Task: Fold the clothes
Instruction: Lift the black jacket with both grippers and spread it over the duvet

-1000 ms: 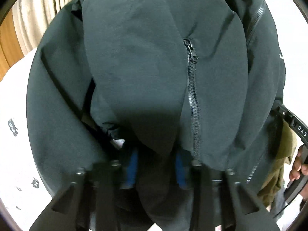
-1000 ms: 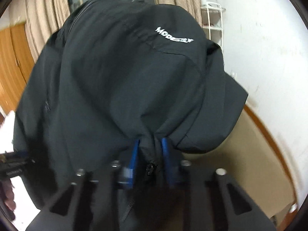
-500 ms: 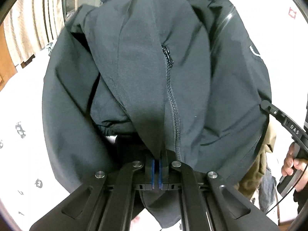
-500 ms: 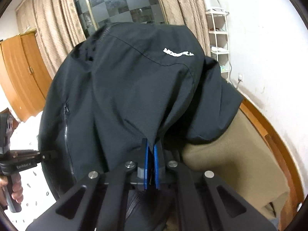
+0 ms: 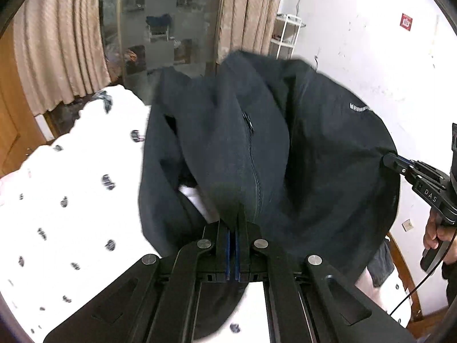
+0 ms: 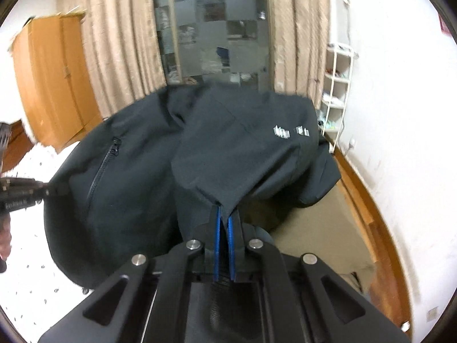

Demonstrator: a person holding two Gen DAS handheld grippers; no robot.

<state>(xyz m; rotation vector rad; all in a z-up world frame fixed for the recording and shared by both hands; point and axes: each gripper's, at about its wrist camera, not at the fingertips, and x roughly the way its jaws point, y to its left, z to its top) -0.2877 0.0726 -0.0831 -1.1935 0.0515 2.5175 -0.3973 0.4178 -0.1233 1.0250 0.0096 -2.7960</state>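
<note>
Swung lower and away from both lenses since a second ago, the black jacket (image 5: pixel 285 154), uncovering the curtains (image 6: pixel 120 43), the patterned glass panel (image 6: pixel 214 28) and the white dotted bedspread (image 5: pixel 71 200) that it blocked before. Hangs now above and right of that bedspread, stretched between two pinch points. Judged soft and limp, fairly light, smooth shell fabric likely to slide and billow; best taken by hem, seam or zipper edge, where doubled cloth gives bite, with the two holds kept well apart so it lies flat on the bedspread. Left gripper (image 5: pixel 234 228) pressed nearly closed, blue pads nipping a fabric edge beside the front zipper (image 5: pixel 252 154). Right gripper (image 6: pixel 224 220) likewise clamped, a thin fold of cloth between its blue pads. From the left wrist only: the bedspread's broad top, a white lining patch low inside the jacket, and the right gripper's tips biting the far edge. From the right wrist only: the wooden wardrobe (image 6: pixel 48 85) beyond the bedspread, a tan cover (image 6: pixel 320 228) under the jacket's right side, and a side pocket zipper (image 6: pixel 100 168).
</note>
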